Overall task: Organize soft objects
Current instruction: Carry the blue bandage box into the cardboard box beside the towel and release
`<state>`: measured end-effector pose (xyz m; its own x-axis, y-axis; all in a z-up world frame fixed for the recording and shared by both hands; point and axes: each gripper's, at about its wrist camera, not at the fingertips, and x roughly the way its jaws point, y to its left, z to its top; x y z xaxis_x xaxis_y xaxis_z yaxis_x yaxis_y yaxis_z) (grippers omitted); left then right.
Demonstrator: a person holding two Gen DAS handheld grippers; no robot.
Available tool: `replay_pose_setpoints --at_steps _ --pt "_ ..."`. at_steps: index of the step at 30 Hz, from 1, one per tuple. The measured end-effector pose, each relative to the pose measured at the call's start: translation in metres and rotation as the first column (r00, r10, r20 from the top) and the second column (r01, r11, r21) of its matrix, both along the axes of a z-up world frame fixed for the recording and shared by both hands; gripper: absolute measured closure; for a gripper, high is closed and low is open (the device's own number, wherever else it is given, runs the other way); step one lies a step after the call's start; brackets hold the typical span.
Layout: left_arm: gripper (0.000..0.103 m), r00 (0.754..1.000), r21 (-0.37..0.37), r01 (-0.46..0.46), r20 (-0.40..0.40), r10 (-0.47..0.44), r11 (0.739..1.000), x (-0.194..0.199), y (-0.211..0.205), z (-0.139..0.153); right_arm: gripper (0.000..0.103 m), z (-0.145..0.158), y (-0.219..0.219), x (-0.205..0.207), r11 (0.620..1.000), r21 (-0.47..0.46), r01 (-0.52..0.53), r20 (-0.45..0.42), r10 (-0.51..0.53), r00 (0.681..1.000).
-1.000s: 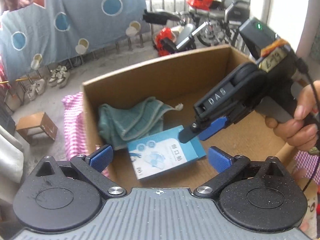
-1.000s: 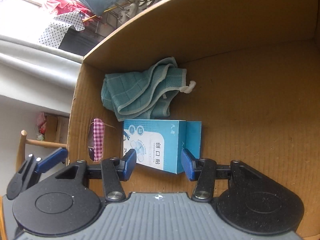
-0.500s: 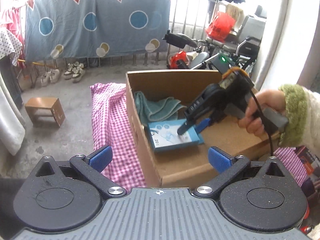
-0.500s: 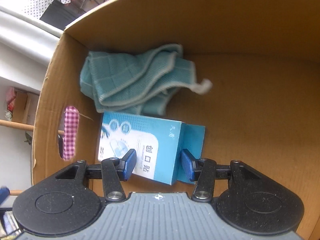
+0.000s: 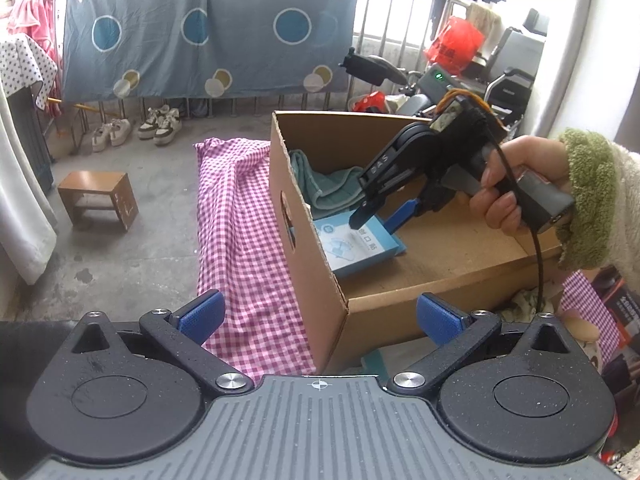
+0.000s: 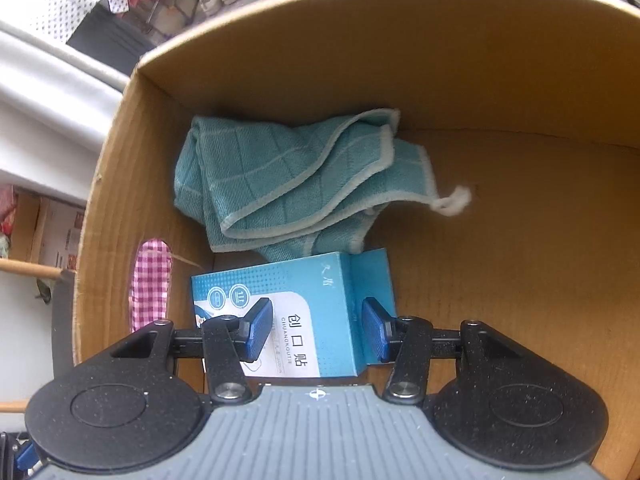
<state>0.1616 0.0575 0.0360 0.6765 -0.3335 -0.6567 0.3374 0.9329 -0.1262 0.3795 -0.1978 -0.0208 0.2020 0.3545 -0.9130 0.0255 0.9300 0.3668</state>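
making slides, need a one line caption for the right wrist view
Right gripper, fingers open, poised over a blue box beside a teal towel inside the cardboard box.

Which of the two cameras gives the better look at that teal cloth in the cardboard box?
The right wrist view. It looks straight down into the box, so the whole crumpled teal cloth shows, with its pale edging and loop. In the left wrist view the teal cloth is small, partly hidden by the box wall and the right tool.
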Motion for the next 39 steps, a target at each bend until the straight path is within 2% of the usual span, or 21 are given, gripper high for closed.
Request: replay_pose_setpoints --at_steps 3,5,10,14,27,29,32,35,39 --pt "0.001 1.000 0.001 -0.001 0.002 0.001 1.000 -0.003 0.002 -0.002 0.051 0.011 -0.010 -0.015 0.998 0.056 -0.011 0.003 0.011 1.000" --pt "0.001 1.000 0.001 -0.002 0.003 0.002 1.000 -0.004 0.002 -0.002 0.051 0.014 -0.007 -0.025 0.993 0.093 -0.067 -0.015 0.069 0.998" --pt "0.001 1.000 -0.011 -0.009 -0.008 0.009 1.000 -0.007 0.002 -0.007 0.051 0.006 0.023 -0.032 0.982 0.055 -0.183 -0.061 0.186 0.981" --pt "0.001 1.000 -0.010 -0.019 -0.019 0.019 1.000 -0.015 0.003 -0.011 0.051 -0.007 0.030 -0.023 0.983 0.053 -0.176 -0.095 0.181 0.979" --pt "0.001 0.998 -0.014 -0.038 -0.055 0.037 0.999 -0.024 0.004 -0.020 0.051 0.014 0.019 -0.019 0.988 0.089 -0.130 -0.070 0.136 0.988" --pt "0.001 0.998 -0.009 -0.037 -0.056 0.037 0.999 -0.025 0.003 -0.020 0.050 0.003 0.019 -0.021 0.987 0.080 -0.136 -0.063 0.142 0.988" --pt "0.001 0.998 -0.002 -0.038 -0.058 0.037 0.999 -0.027 0.002 -0.020 0.048 0.004 0.022 -0.022 0.986 0.070 -0.151 -0.057 0.156 0.986" --pt "0.001 0.998 -0.003 -0.038 -0.058 0.038 0.999 -0.029 0.003 -0.020 0.041 0.003 0.024 -0.027 0.987 0.063 -0.150 -0.045 0.153 0.987" --pt "0.001 0.998 -0.004 -0.038 -0.051 0.037 0.999 -0.034 0.001 -0.018 0.040 0.018 0.021 -0.037 0.986 0.059 -0.155 -0.003 0.156 0.988"
